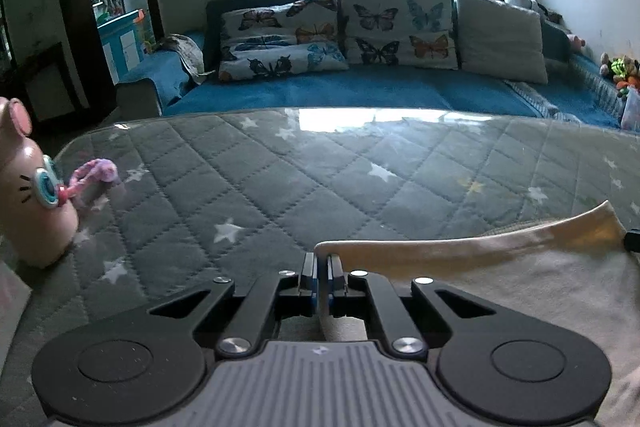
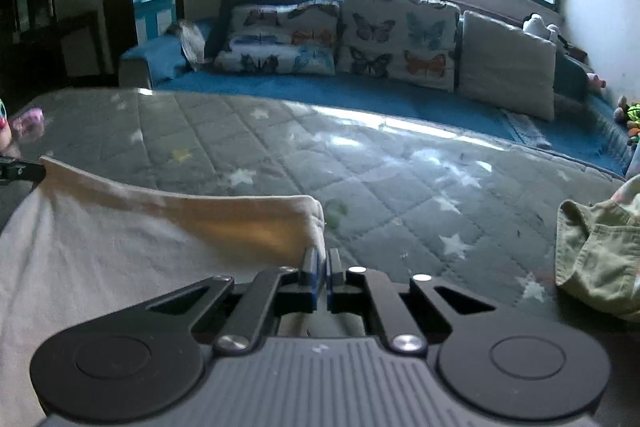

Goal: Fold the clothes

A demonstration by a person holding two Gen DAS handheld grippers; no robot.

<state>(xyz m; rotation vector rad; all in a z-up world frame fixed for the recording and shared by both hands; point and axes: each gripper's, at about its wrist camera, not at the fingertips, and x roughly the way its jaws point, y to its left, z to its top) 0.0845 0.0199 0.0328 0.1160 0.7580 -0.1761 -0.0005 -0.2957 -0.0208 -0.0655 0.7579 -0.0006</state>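
A cream garment [image 1: 500, 267] lies on the grey quilted star-pattern table top [image 1: 280, 187]. My left gripper [image 1: 322, 261] is shut on its left corner, with the cloth stretching away to the right. My right gripper [image 2: 323, 255] is shut on the garment's [image 2: 120, 239] right corner, with the cloth stretching left to the other gripper's tip [image 2: 20, 169]. The edge between the two grippers is lifted and taut above the table [image 2: 400, 179].
A pink cat-shaped bottle [image 1: 28, 187] with a pink strap stands at the table's left. An olive green garment [image 2: 600, 259] lies at the right. Behind the table is a blue sofa [image 1: 320, 91] with butterfly cushions.
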